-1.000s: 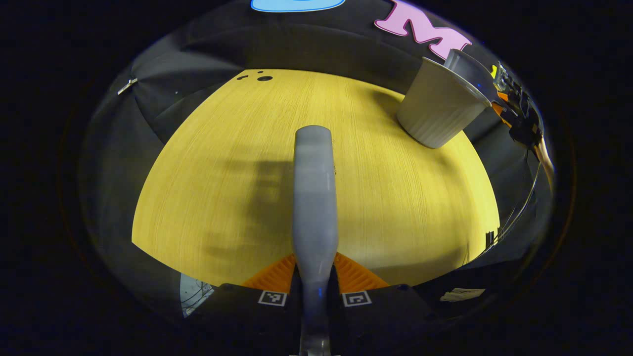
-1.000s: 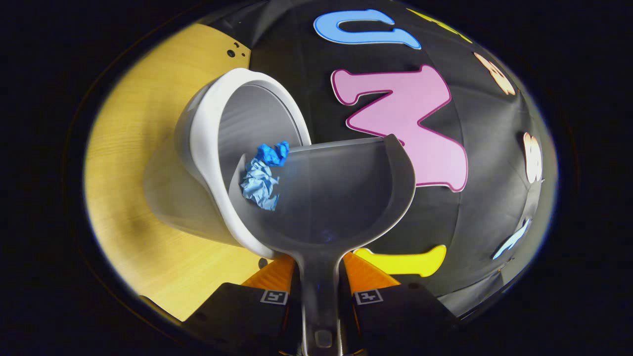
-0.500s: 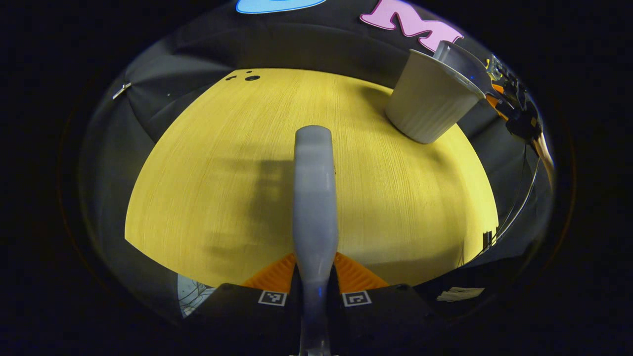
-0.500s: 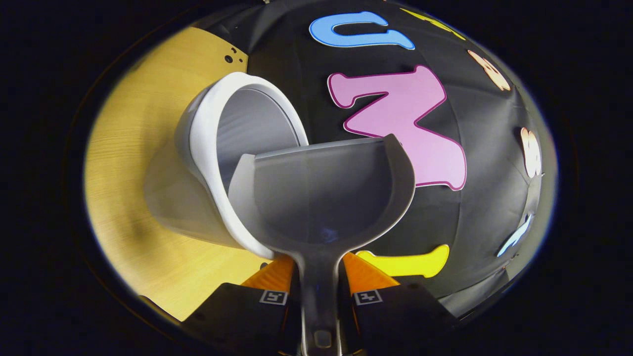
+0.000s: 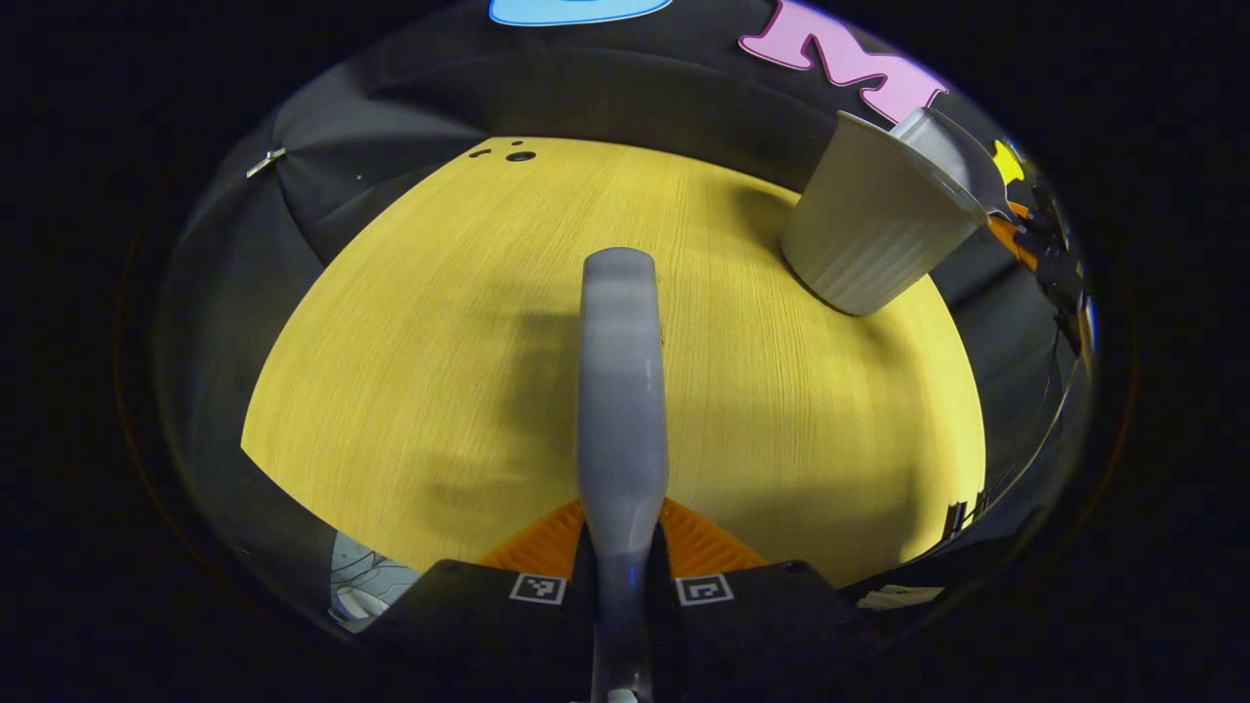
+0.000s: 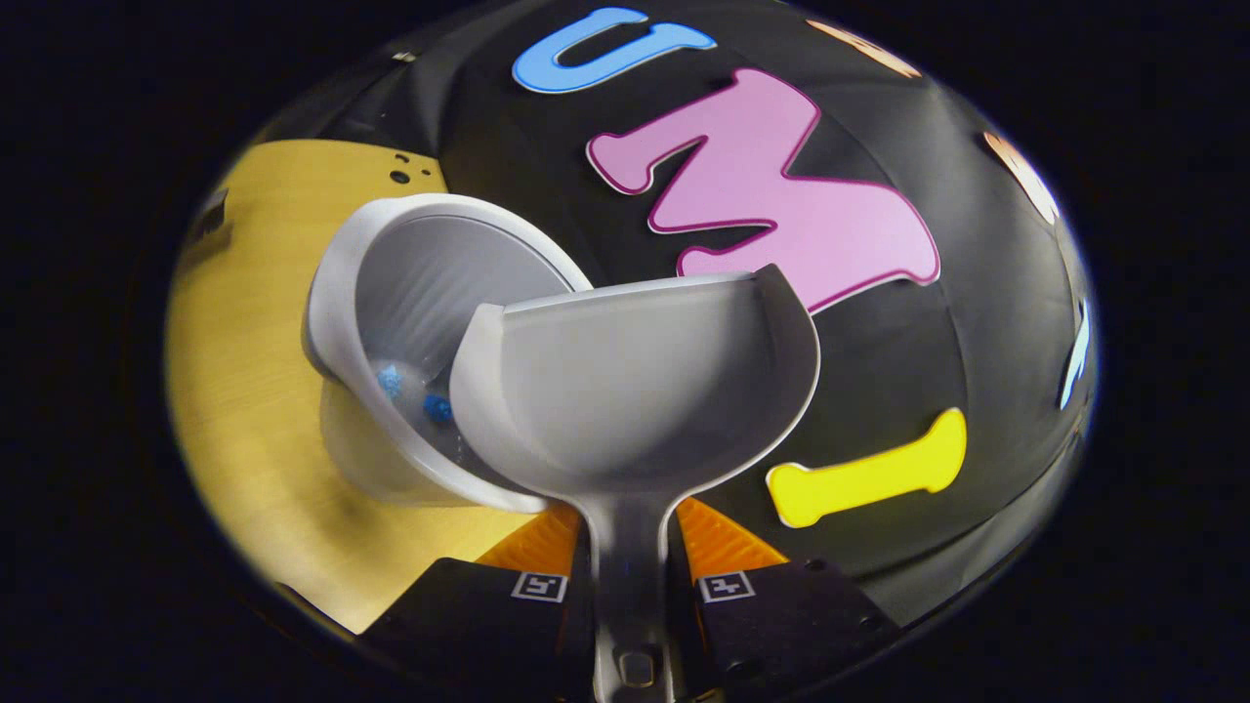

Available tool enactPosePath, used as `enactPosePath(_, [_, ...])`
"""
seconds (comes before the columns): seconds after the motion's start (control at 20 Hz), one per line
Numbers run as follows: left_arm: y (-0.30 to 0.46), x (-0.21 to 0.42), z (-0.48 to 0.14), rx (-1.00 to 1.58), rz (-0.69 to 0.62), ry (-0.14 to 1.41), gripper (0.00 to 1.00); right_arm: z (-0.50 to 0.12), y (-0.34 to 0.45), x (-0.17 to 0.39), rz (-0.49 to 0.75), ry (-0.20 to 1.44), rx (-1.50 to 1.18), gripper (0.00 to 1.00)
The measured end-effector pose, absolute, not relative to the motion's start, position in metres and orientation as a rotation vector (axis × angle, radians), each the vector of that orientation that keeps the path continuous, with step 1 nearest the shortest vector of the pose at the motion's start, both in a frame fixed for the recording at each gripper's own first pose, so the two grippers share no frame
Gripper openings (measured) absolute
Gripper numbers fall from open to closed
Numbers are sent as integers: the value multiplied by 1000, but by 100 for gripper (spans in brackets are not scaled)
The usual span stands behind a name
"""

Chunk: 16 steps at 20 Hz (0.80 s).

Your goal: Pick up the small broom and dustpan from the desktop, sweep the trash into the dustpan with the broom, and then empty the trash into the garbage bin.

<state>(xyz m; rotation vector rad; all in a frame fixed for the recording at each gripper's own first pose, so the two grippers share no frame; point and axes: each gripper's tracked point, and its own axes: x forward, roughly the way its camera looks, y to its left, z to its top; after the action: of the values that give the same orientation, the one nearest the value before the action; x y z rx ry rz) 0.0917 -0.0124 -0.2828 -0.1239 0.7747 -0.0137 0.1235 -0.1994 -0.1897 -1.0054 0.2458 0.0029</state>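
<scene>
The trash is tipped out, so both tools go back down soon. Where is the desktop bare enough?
Bare wood runs from the garbage bin to the desktop's left edge, beneath the broom. It is crowded at the bin, where the dustpan hangs over its rim.

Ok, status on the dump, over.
Left gripper shut on broom. Right gripper shut on dustpan, pan empty at the garbage bin. Blue trash in bin. Nothing in the way.
</scene>
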Motion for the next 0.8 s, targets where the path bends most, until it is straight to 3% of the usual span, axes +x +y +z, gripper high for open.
enactPosePath(0.2, [-20,92,-273,-142,1,748,27,-192,-197,121,47,323,-778,34])
enactPosePath(0.25, [-24,94,-272,-135,-10,741,30,-193,-195,118,57,345,-713,34])
enactPosePath(0.3, [-26,96,-271,-121,-24,738,27,-191,-190,115,66,357,-650,34])
enactPosePath(0.4, [-29,99,-270,-96,-58,735,30,-179,-181,107,71,348,-573,34])
enactPosePath(0.8, [6,107,-261,18,-183,694,27,-153,-115,53,45,367,-331,34])
